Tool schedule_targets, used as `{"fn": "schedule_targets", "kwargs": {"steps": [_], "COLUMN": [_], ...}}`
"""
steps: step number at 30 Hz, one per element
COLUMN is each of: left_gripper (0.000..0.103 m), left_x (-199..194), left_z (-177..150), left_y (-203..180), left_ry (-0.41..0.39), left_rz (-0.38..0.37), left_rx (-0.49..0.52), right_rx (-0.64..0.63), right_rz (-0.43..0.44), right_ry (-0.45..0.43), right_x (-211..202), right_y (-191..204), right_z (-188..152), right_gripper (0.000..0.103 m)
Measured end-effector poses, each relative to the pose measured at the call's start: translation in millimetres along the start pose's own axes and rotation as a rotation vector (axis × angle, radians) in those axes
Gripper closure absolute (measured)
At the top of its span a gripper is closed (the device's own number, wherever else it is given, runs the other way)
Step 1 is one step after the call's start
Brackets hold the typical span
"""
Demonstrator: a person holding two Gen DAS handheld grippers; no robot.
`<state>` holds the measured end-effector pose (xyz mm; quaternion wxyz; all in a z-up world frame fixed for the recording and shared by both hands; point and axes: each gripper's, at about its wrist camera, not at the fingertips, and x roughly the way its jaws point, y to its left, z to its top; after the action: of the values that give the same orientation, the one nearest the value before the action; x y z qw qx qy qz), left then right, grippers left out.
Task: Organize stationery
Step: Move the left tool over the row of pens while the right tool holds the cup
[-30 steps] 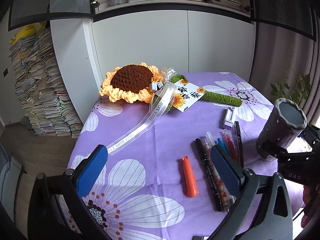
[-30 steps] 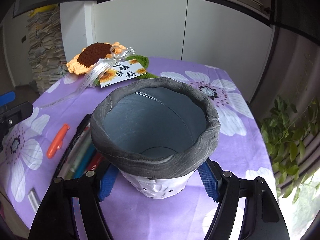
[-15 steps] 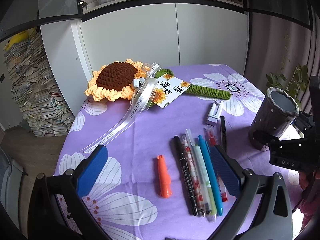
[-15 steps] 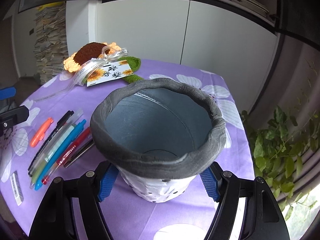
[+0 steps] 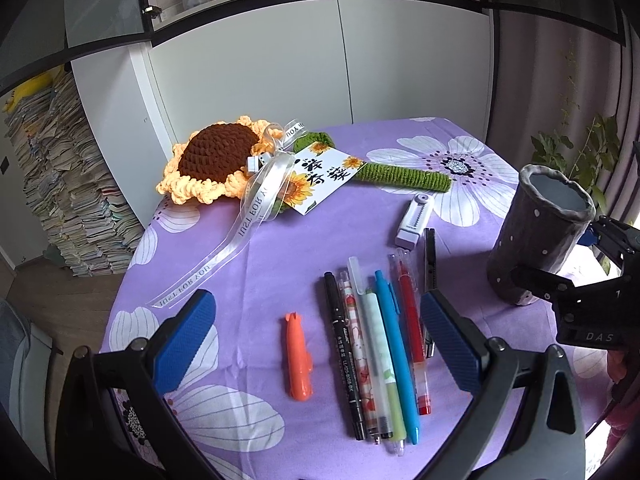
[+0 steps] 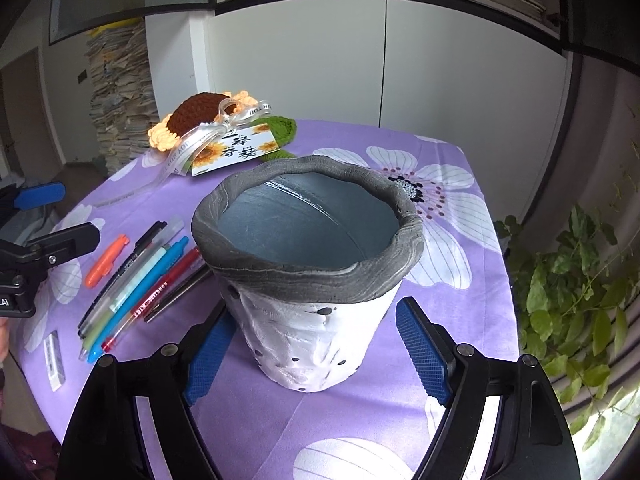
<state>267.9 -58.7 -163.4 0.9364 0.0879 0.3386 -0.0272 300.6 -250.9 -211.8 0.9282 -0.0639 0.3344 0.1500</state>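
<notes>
A grey and white dotted pen cup (image 6: 316, 280) stands upright on the purple flowered tablecloth (image 6: 452, 292). My right gripper (image 6: 316, 356) is open, its blue pads apart from the cup's sides. The cup also shows at the right of the left wrist view (image 5: 540, 236). Several pens (image 5: 380, 344) lie side by side, with an orange marker (image 5: 298, 356) to their left and a white correction tape (image 5: 414, 226) behind them. My left gripper (image 5: 316, 340) is open and empty, above the table's near edge before the pens.
A crocheted sunflower (image 5: 216, 164) with ribbon and card lies at the table's back. White cabinets stand behind. Paper stacks (image 5: 60, 184) fill the left floor. A green plant (image 6: 580, 304) is at the right. A small white eraser (image 6: 54, 360) lies near the table's left edge.
My right gripper has opened and drawn back from the cup, which now stands on the cloth. My left gripper has pulled back, showing more of the pens.
</notes>
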Motion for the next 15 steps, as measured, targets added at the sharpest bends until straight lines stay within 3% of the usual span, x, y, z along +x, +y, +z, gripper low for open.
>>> {"fn": "schedule_targets", "kwargs": {"steps": [2,7,12,15], "left_gripper": [0.001,0.006,0.027,0.041], "left_x": [3,22,40,50], "left_z": [1,6,11,13], "left_y": [0,10,11,19], "left_ry": [0.008,0.071,0.122,0.169], "left_rz": [0.003,-0.012,0.018,-0.001], "left_rx": [-0.004,-0.077,-0.082,-0.127], "right_rx": [-0.009,-0.024,-0.025,-0.028], "right_rz": [0.007,-0.014,-0.018,-0.017], "right_ry": [-0.004,-0.01,-0.011,-0.014], "right_x": [1,1,1,1], "right_y": [1,5,5,5], "right_z": [1,2,1,1], "right_gripper": [0.03,0.03,0.03,0.03]}}
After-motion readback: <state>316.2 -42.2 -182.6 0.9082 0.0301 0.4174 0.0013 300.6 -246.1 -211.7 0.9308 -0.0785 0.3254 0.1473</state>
